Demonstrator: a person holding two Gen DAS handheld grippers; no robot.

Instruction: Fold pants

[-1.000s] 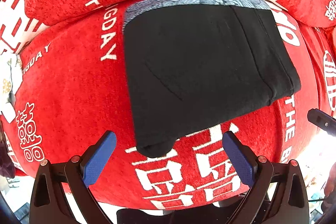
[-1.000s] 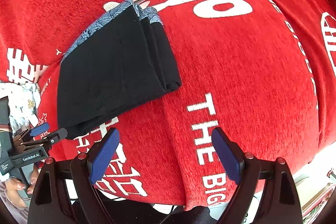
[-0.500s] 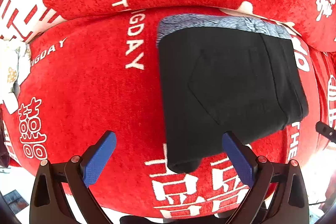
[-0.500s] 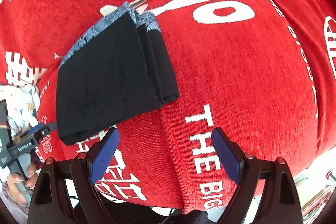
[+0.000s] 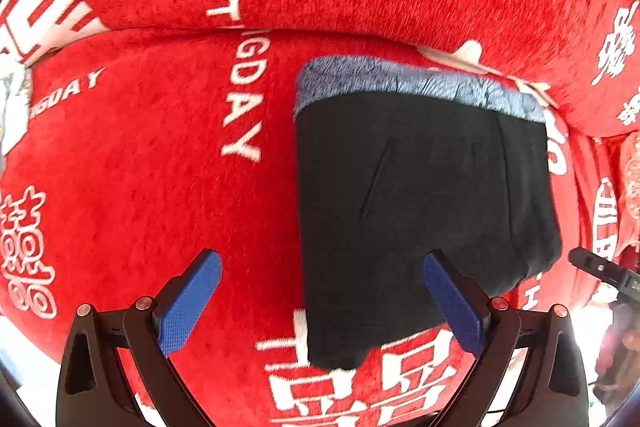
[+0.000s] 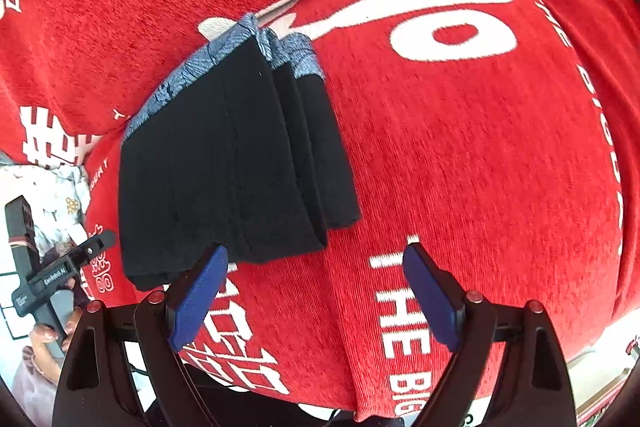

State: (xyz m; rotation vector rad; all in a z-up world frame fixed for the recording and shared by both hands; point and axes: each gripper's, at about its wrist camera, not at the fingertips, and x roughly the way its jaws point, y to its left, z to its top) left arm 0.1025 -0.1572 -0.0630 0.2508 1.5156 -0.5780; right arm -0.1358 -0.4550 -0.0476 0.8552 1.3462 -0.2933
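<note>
Pants: folded black fabric pants (image 5: 420, 211), blue-grey patterned waistband at 12 o'clock, lay on red velvet sofa cover (image 5: 140, 167).
Writing: white "THE BIG DAY", Chinese characters.
Left claw (image 5: 324, 301): apart, empty.
Right claw (image 6: 316, 293): apart, empty.

Pants (image 5: 420, 211) look like smooth matte black cloth, with a bluish-grey heathered knit waistband (image 5: 412, 83) at 12 o'clock. The red cover (image 5: 160, 163) underneath is fuzzy ribbed chenille-type fabric. Gripper pads (image 6: 198, 301) are textured blue, on matte black plastic arms.

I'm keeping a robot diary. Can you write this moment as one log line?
stage: fold done | folded black pants with blue-grey waistband: lying on red printed sofa cover | left gripper: open, empty | right gripper: open, empty
</note>
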